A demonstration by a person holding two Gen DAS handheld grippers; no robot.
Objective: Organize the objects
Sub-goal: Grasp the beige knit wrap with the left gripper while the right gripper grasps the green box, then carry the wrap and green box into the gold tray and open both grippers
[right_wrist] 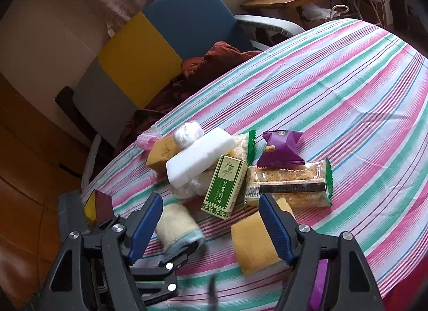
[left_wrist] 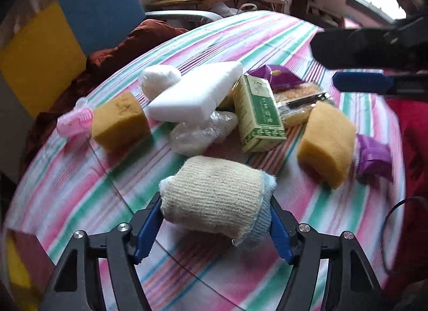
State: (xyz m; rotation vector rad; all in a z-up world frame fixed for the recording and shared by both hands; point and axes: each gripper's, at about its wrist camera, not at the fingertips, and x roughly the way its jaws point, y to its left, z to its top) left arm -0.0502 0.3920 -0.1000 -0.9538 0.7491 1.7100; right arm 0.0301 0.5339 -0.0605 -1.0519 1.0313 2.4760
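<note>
Left wrist view, going from the left of the frame: a pink plastic item (left_wrist: pixel 75 121) lies at the far left of the striped tablecloth (left_wrist: pixel 267 32), touching a brown sponge (left_wrist: pixel 120 121). Right of it a white wrapped ball (left_wrist: pixel 160 79) sits against a white foam block (left_wrist: pixel 196 91), which leans over a clear plastic bag (left_wrist: pixel 203 133). Next comes a green box (left_wrist: pixel 257 115), then a purple packet (left_wrist: pixel 275 76) and a clear snack bar wrapper (left_wrist: pixel 302 107) behind a yellow sponge (left_wrist: pixel 327 145). Another purple wrapper (left_wrist: pixel 374 157) lies at the right edge. At lower centre, the left gripper (left_wrist: pixel 216 220) is clamped on a beige knitted cloth roll (left_wrist: pixel 214 198), its blue pads pressing both ends; the roll seems lifted just off the cloth, though blur makes this uncertain.

Right wrist view: the same roll (right_wrist: pixel 178 226) shows at lower left between the left gripper's fingers. The right gripper (right_wrist: pixel 210 226) stands wide apart, holding nothing, with the yellow sponge (right_wrist: pixel 254 244) just beside its right finger. Above lie the green box (right_wrist: pixel 226 186) and snack bar (right_wrist: pixel 289 184).
</note>
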